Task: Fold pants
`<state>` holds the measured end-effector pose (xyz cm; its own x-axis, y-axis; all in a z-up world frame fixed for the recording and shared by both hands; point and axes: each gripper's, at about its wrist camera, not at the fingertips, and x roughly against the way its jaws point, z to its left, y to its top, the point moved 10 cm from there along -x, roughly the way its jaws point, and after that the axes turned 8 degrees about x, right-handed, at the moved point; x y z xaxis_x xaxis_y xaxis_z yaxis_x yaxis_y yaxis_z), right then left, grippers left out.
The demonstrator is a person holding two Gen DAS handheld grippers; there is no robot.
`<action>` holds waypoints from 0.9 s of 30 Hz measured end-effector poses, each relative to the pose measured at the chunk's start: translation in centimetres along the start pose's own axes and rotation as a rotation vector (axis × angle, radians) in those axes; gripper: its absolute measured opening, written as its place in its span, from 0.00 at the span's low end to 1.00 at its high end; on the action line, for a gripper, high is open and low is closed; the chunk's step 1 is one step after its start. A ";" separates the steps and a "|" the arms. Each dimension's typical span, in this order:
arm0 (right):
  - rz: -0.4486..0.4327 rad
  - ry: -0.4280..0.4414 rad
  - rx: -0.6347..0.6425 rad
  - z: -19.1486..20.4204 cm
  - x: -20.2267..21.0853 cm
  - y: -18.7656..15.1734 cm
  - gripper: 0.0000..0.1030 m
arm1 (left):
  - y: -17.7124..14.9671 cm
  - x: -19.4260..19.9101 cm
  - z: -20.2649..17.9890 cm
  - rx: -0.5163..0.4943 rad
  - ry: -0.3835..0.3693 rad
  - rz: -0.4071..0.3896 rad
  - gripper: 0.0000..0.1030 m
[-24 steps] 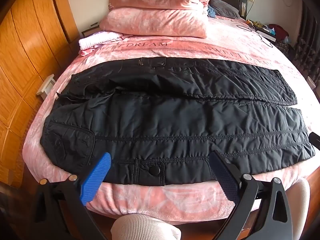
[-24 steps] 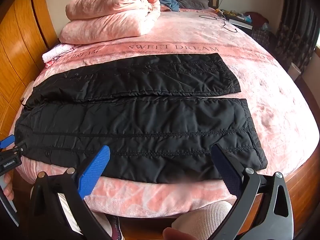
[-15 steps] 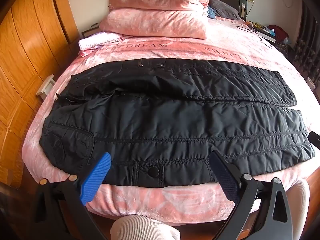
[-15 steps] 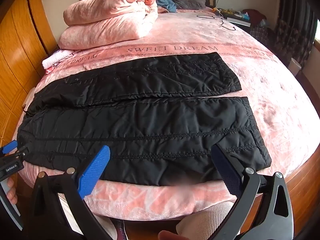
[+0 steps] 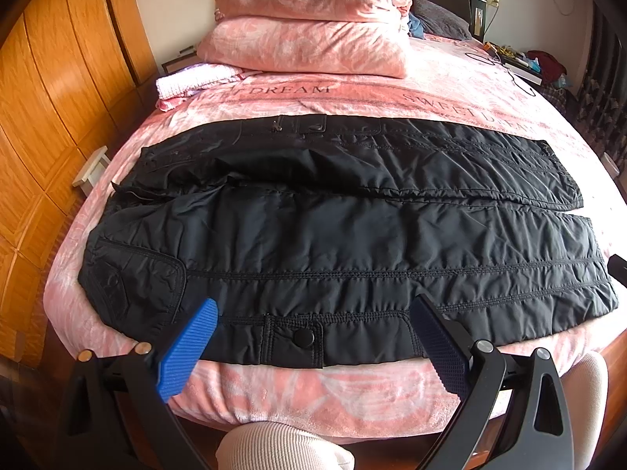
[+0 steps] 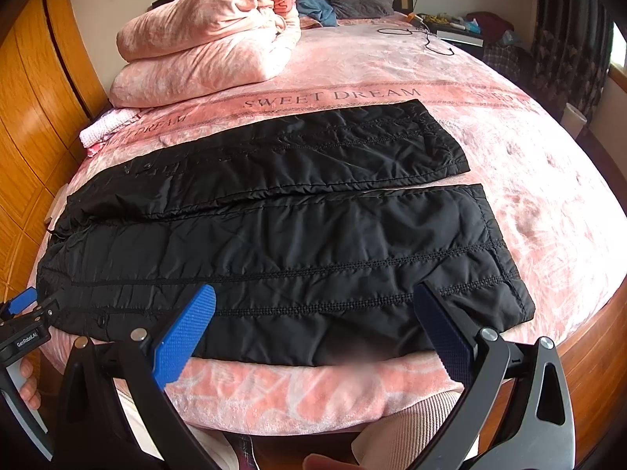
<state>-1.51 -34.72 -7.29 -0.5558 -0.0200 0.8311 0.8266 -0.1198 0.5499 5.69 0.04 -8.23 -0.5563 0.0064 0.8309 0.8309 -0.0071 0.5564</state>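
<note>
Black quilted nylon pants [image 5: 352,235] lie spread flat across the pink plush bedspread [image 5: 450,94], waistband to the left, both legs running right, side by side. The left gripper [image 5: 313,337] hovers wide open at the near edge by the snap pocket, holding nothing. The right gripper [image 6: 313,329] hangs open too, empty, near the cuff end.

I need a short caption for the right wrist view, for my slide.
Open right hand-held gripper above the near edge of black pants laid flat on a pink bed.
</note>
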 end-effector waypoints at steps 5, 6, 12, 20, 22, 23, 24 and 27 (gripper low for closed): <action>0.004 -0.001 -0.005 -0.2 -0.2 -0.1 0.98 | -0.1 -0.1 0.1 -0.002 0.003 0.000 0.96; 0.004 -0.001 -0.006 -0.2 -0.2 -0.1 0.98 | -0.1 -0.1 0.1 -0.002 0.002 0.001 0.96; 0.004 -0.010 -0.001 -0.3 -0.4 -0.2 0.98 | -0.1 -0.1 0.1 -0.001 0.003 0.002 0.96; 0.007 -0.012 0.003 -0.3 -0.6 -0.4 0.98 | -0.2 -0.3 -0.1 -0.007 0.004 0.005 0.96; 0.007 -0.013 0.003 -0.3 -0.6 -0.4 0.98 | -0.2 -0.4 -0.2 -0.008 0.003 0.006 0.96; 0.009 -0.012 0.003 -0.3 -0.6 -0.4 0.98 | -0.1 -0.4 -0.2 -0.010 0.003 0.006 0.96; 0.010 -0.012 0.003 -0.3 -0.6 -0.4 0.98 | -0.1 -0.5 -0.3 -0.010 0.003 0.006 0.96; 0.014 -0.009 0.001 -0.3 -0.8 -0.5 0.98 | -0.2 -0.5 -0.3 -0.011 0.004 0.009 0.96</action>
<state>-1.51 -34.96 -8.25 -0.5433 -0.0124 0.8394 0.8344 -0.1183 0.5383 5.83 -0.24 -8.74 -0.5490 0.0026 0.8358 0.8356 -0.0185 0.5490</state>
